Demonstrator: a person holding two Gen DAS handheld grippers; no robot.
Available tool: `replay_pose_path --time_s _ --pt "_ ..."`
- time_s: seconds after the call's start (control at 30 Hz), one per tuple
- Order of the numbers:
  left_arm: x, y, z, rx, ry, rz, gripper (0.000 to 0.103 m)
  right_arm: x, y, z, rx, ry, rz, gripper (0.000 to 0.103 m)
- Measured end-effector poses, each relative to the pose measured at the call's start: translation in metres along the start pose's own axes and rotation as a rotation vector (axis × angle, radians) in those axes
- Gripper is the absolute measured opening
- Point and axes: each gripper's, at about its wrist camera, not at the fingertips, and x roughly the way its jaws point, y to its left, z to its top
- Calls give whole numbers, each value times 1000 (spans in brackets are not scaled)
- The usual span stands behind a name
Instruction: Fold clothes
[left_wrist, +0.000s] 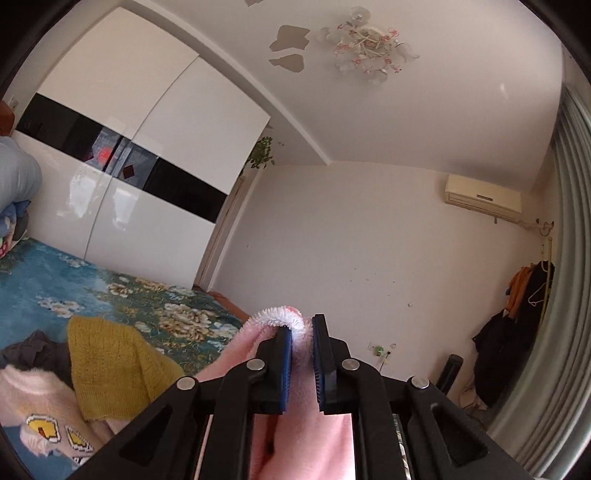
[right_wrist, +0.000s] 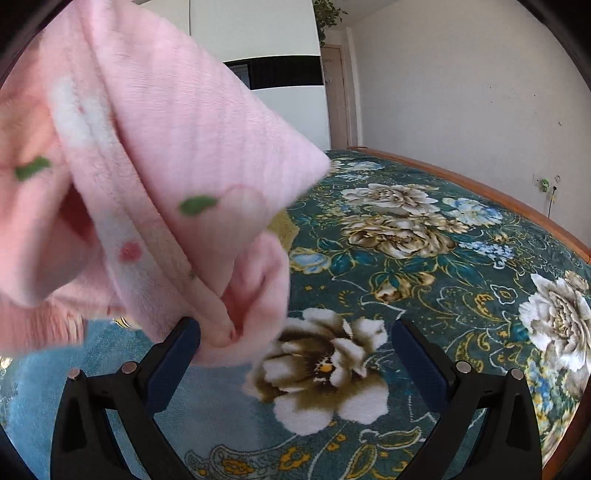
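Pink fleece garment (left_wrist: 295, 328) sits pinched in our left gripper (left_wrist: 303, 363), lifted above the bed (right_wrist: 424, 258). Our right gripper (right_wrist: 295, 363) gapes wide, empty. Only left view shows the mustard sweater (left_wrist: 110, 365).

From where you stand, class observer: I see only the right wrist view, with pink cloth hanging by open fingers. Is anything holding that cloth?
Observer: Yes. The left gripper is shut on the pink garment, pinching a white fluffy edge.
Operator: What else needs folding?
Observer: A mustard knit sweater lies on the floral bedspread.
Operator: Anything beside it?
Observer: A cream fuzzy garment with a yellow cartoon print, and a dark garment behind it.
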Motion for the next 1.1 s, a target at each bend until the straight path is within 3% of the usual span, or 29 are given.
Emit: replay_pose_path --time_s 0.13,0.23,0.37,0.47,0.53,0.57,0.6,0.63,0.67,0.73,0.83,1.03,1.07,1.1 --pt "-3 50 -48 -107 76 107 11 -3 -18 -7 35 17 -19 103" --pt "-34 91 -92 -139 118 259 11 -1 -29 -15 36 41 -31 103" --pt "-66 167 -148 -357 200 436 12 6 -36 -24 47 90 -44 103" --pt "-72 209 -175 -439 243 533 13 5 -30 -29 30 108 -10 103" --pt "-74 220 -182 -474 260 548 21 -2 -19 -31 -17 92 63 103" --pt "-74 222 -183 -485 263 547 36 -9 -12 -32 -51 77 110 103" --pt "-73 224 -185 -495 266 546 61 -18 -2 -32 -92 61 164 103" --pt "-75 224 -184 -516 261 540 71 -26 10 -32 -136 46 220 103" --pt "-80 224 -186 -545 245 519 79 -34 22 -34 -186 36 280 103" --pt "-94 218 -183 -585 219 453 82 -48 48 -41 -288 26 403 103" --pt "-124 208 -180 -550 202 480 87 -56 89 -62 -416 51 535 103" --pt "-176 172 -191 -349 245 646 90 -33 121 -67 -415 118 540 103" --pt "-183 166 -194 -313 255 675 96 -29 127 -68 -414 129 540 98" --pt "-190 159 -197 -276 265 704 101 -25 132 -69 -413 141 540 85"
